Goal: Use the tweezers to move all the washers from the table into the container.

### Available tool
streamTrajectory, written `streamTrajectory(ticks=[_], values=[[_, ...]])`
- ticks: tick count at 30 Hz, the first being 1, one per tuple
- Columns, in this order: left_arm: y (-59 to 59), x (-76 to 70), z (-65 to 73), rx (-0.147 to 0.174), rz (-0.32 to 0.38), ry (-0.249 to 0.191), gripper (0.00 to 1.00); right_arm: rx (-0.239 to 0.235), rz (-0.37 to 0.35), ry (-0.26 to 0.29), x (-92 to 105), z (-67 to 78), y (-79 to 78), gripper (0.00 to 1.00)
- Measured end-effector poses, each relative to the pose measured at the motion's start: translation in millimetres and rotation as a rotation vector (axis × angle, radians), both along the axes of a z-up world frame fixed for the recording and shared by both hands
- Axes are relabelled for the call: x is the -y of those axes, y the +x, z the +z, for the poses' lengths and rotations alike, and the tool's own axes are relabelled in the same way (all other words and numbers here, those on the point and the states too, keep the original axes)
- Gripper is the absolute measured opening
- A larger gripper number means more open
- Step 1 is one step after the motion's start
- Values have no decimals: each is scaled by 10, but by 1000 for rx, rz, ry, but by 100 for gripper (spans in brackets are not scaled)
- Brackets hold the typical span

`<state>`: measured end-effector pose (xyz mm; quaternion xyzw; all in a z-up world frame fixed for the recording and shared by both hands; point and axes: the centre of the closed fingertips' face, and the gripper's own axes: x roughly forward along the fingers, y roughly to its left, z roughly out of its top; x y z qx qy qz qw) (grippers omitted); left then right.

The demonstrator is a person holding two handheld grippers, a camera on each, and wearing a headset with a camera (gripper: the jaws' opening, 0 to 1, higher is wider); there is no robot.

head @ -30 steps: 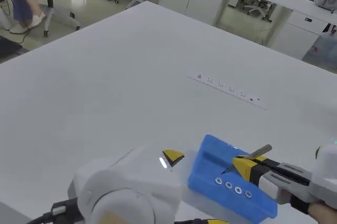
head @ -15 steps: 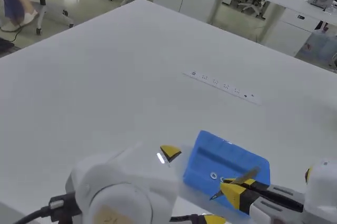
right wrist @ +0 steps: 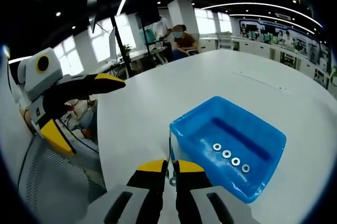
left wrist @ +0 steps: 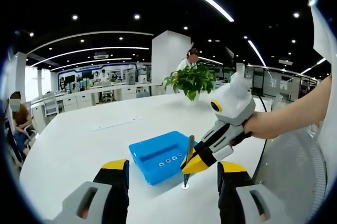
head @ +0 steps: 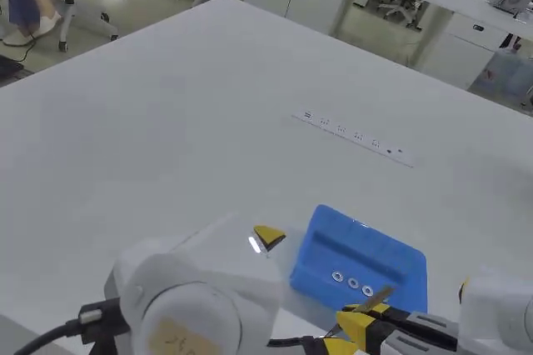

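Already four washers point(right wrist: 230, 158) lay in the blue container point(right wrist: 189, 148). At its 6 o'clock the right gripper point(right wrist: 169, 165) pinched the tweezers point(left wrist: 188, 155), while the left gripper point(left wrist: 174, 167) gaped wide, empty. Whether more waited on the table point(head: 208, 105), I couldn't tell.

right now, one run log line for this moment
left gripper: open, holding nothing | right gripper: shut on tweezers | tweezers tip: down at table beside blue container | washers: four in container

From ten to three o'clock of the container point(head: 379, 242) the table point(head: 183, 113) lies open; the left gripper point(left wrist: 174, 167) crowds eight o'clock, the right gripper point(right wrist: 171, 164) with tweezers point(left wrist: 189, 148) six.
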<state>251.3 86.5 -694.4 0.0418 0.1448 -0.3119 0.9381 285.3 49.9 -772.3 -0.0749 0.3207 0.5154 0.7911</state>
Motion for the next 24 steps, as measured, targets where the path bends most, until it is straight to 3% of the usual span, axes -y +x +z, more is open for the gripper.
streamTrajectory(ticks=[13,24], values=[[18,-15,16,-3,18,-23,81,10,12,-27,0,-63,-43,3],[22,-21,18,-4,23,-25,82,9,16,-37,8,-76,-58,3]])
